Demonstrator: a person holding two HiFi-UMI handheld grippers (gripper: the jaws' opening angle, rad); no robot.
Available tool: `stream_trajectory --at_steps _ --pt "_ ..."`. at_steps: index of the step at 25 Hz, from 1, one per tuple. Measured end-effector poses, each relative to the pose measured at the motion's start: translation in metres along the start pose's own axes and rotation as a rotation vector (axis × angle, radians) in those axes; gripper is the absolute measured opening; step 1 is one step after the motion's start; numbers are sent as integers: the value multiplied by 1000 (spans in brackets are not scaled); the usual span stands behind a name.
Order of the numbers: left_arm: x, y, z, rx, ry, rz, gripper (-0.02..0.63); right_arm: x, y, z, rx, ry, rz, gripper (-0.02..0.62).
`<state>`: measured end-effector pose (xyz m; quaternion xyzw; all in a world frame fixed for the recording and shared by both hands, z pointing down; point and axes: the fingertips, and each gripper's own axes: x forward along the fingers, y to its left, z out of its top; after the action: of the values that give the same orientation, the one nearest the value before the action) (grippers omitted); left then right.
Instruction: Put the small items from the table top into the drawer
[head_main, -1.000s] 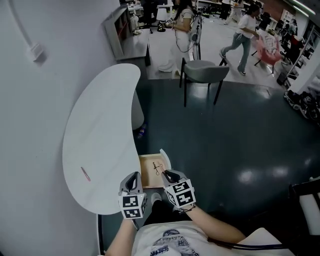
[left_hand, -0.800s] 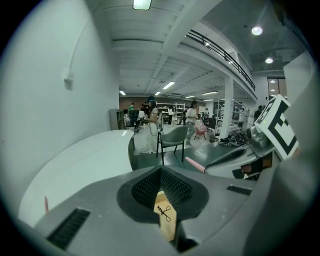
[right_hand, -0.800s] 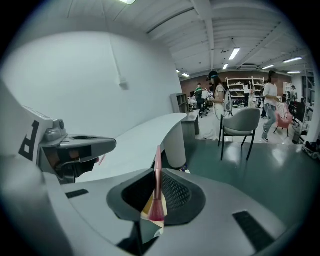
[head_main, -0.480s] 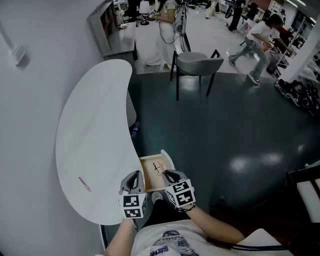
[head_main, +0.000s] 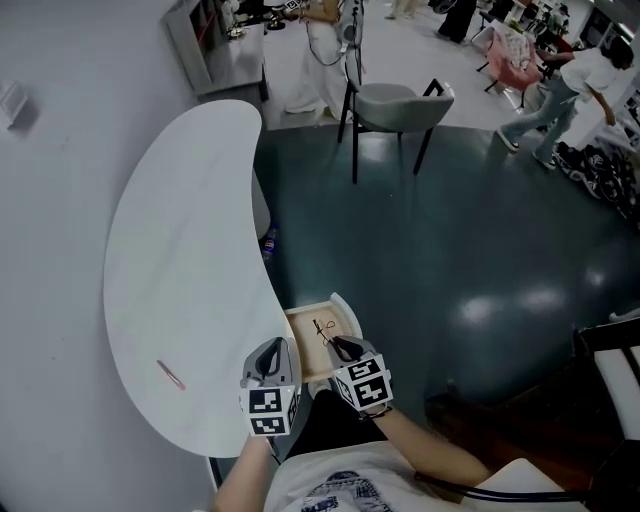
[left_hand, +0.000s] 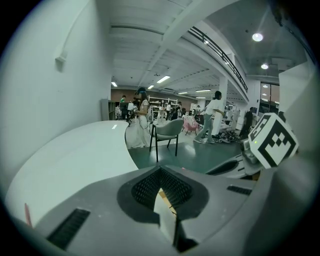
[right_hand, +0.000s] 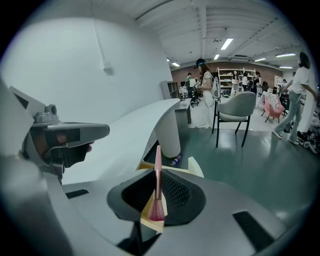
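One white curved table (head_main: 180, 250) fills our left, with one grey chair (head_main: 395, 100) well beyond it on the dark floor. One drawer (head_main: 300, 352) stands open at the table's near edge, and both grippers are just this side of it. The left gripper (head_main: 268, 355) has its jaws together, empty as far as we can tell. The right gripper (head_main: 342, 347) is clamped narrow on one pink brush (right_hand: 157, 175). A second pink stick (head_main: 170, 375) lies alone on the table. One dark, wiry thing (head_main: 322, 331) sits in the drawer, too small to identify.
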<state>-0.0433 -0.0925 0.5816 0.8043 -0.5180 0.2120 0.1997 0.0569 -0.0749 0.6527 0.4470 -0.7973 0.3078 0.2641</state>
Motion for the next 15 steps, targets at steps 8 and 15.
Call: stream_trajectory --at_steps 8,15 --pt "20 14 -5 2 12 -13 15 39 2 -19 13 52 0 60" --pt "37 21 -17 -3 42 -21 15 68 -9 -43 41 112 -11 60"
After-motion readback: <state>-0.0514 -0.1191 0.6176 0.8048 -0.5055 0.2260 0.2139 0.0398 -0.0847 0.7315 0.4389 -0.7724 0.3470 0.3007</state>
